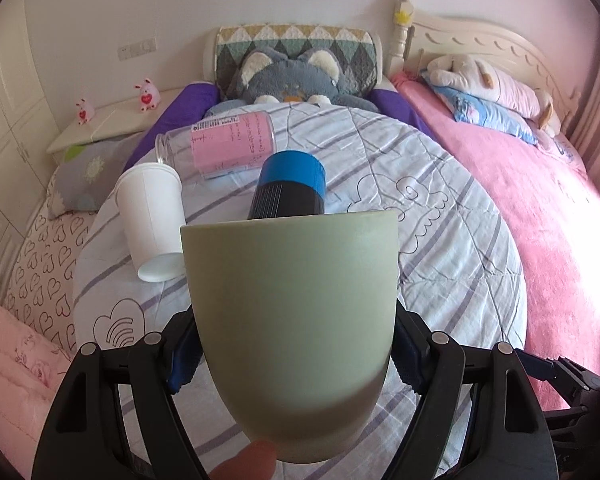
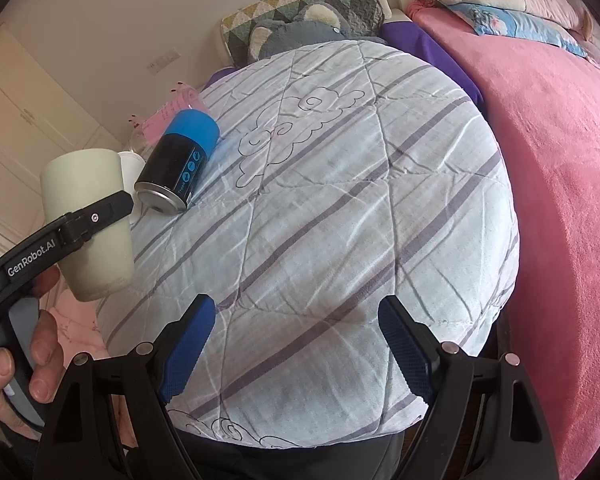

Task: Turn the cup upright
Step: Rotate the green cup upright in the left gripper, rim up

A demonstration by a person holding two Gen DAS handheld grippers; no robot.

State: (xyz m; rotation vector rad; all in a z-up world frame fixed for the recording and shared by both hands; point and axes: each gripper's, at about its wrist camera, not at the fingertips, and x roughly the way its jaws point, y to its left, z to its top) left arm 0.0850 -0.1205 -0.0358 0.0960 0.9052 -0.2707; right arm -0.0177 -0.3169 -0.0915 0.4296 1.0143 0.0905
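Observation:
My left gripper point(image 1: 296, 356) is shut on a pale green cup point(image 1: 292, 300) and holds it off the striped quilt point(image 1: 420, 208). The cup fills the middle of the left wrist view, wide end away from me. In the right wrist view the cup point(image 2: 88, 224) shows at the left, clamped by the left gripper's fingers point(image 2: 100, 216), with its wide end lower and a hand below. My right gripper point(image 2: 296, 344) is open and empty above the near part of the quilt point(image 2: 340, 200).
A blue-capped black can point(image 1: 288, 190) point(image 2: 180, 164), a white paper cup point(image 1: 152, 216) and a clear jar with a pink label point(image 1: 224, 144) lie on the quilt. A grey plush toy point(image 1: 292, 80) and pillows sit at the head. A pink blanket point(image 1: 520, 200) lies to the right.

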